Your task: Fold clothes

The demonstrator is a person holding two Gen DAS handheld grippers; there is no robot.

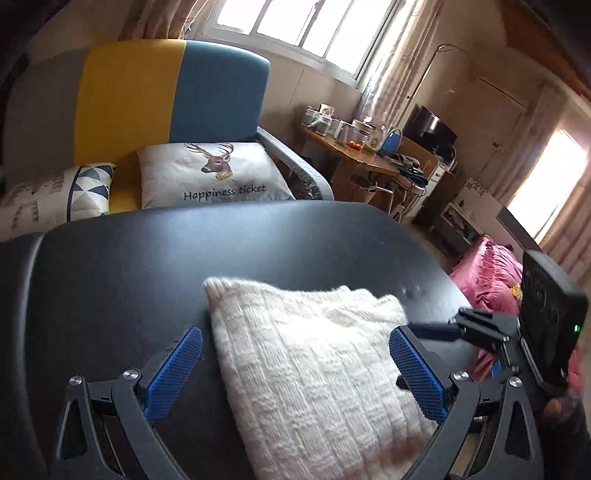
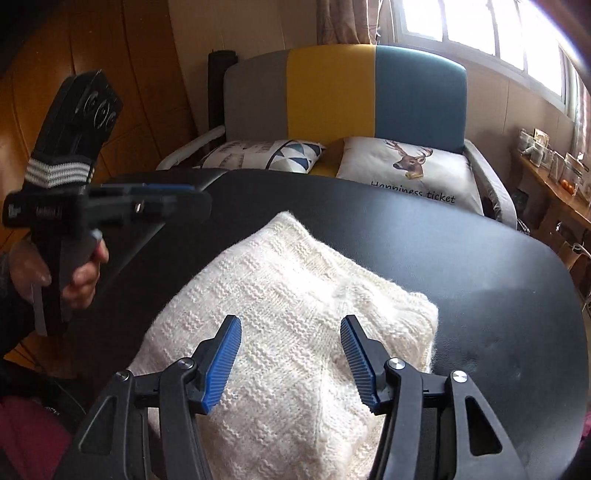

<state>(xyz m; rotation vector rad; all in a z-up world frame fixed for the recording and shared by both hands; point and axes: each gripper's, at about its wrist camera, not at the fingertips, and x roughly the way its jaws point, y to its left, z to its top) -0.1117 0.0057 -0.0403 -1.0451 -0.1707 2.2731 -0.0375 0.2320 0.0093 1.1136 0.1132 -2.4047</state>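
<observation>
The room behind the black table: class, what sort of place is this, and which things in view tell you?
Most likely a lived-in home sitting room: a colour-block sofa with a deer cushion, curtained windows, and a cluttered wooden side table.

My cream knit sweater point(image 1: 317, 373) point(image 2: 291, 332) is folded into a chunky rectangle, lying flat on my black table point(image 1: 147, 266) point(image 2: 480, 266).

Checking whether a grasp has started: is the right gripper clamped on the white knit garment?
No, the right gripper stands open above the white knit garment, blue pads apart.
</observation>
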